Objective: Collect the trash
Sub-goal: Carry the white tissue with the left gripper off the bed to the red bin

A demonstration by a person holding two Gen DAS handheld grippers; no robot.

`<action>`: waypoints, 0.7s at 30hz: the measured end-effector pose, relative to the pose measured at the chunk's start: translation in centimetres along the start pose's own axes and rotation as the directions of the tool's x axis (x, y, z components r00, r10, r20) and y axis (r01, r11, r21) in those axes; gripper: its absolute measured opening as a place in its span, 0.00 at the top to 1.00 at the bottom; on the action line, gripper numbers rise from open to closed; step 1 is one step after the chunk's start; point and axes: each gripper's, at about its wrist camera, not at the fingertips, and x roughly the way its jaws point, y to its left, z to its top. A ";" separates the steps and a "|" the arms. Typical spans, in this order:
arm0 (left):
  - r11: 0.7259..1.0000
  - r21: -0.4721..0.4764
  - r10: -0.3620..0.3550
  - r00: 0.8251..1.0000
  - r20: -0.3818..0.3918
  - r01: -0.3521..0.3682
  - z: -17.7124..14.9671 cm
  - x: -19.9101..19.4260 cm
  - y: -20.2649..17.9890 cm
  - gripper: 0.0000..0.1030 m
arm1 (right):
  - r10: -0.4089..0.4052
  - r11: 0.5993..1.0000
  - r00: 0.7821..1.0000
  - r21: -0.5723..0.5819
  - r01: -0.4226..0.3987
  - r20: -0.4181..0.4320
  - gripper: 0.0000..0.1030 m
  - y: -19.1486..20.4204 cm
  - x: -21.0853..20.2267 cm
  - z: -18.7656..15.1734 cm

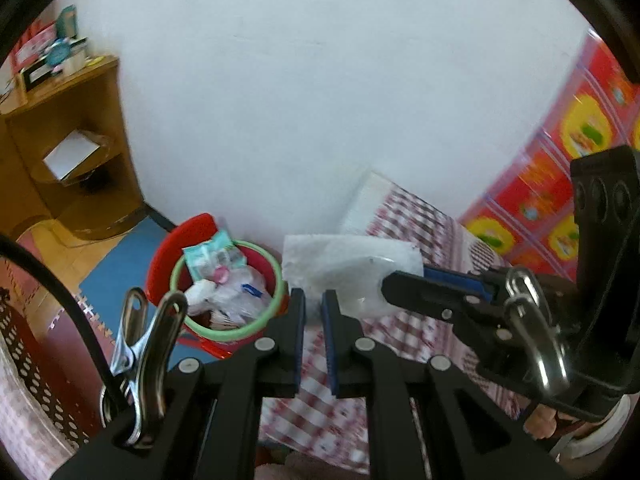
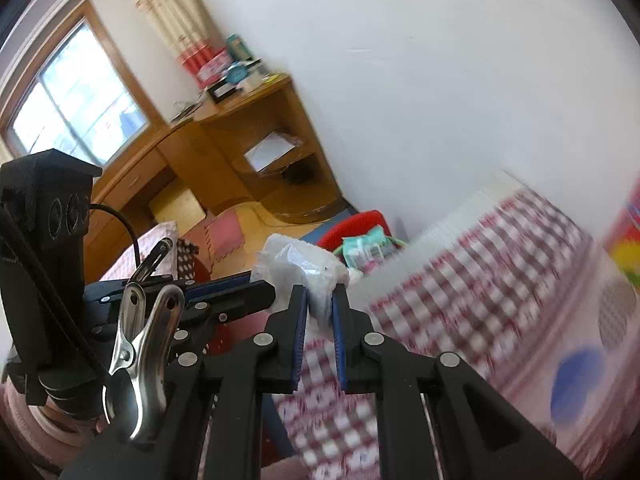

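**Clear bag carried toward the bin**

While no writing on any wrapper or box can be read, the right hand-held gripper (image 2: 320, 300) is closed on a crumpled clear plastic bag (image 2: 304, 268), held above the checked cloth (image 2: 460, 280) with its long axis running sideways toward the red trash bin (image 1: 224, 280). That bin, already heaped with wrappers, stands on the floor beside the white wall. Nothing sits between the nearly closed fingers of the left hand-held gripper (image 1: 314, 304). A wooden shelf unit (image 1: 68, 152) stands further left.

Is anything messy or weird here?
Yes. The red trash bin beside the checkered table is overstuffed: wrappers and plastic heap above its green rim. The right hand-held gripper carries another clear plastic bag.
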 end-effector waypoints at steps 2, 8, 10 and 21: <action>1.000 -0.019 0.012 1.000 -0.006 -0.012 0.8 0.9 1.7 0.91 | 0.019 1.000 0.999 -0.022 -0.019 -0.027 0.87 0.0 2.0 1.5; 0.998 -0.060 0.004 0.999 -0.042 -0.006 2.8 4.9 6.4 0.91 | 0.034 0.998 0.994 -0.046 -0.039 -0.106 0.87 -0.2 8.0 4.9; 0.998 -0.071 -0.002 0.998 -0.061 -0.002 3.3 6.6 7.9 0.91 | 0.028 0.999 0.990 -0.037 -0.033 -0.136 0.87 -0.4 10.3 5.7; 0.995 -0.095 -0.046 0.985 -0.169 0.031 5.0 14.9 13.2 0.91 | -0.022 1.000 0.959 -0.013 0.019 -0.284 0.87 -2.4 20.9 8.3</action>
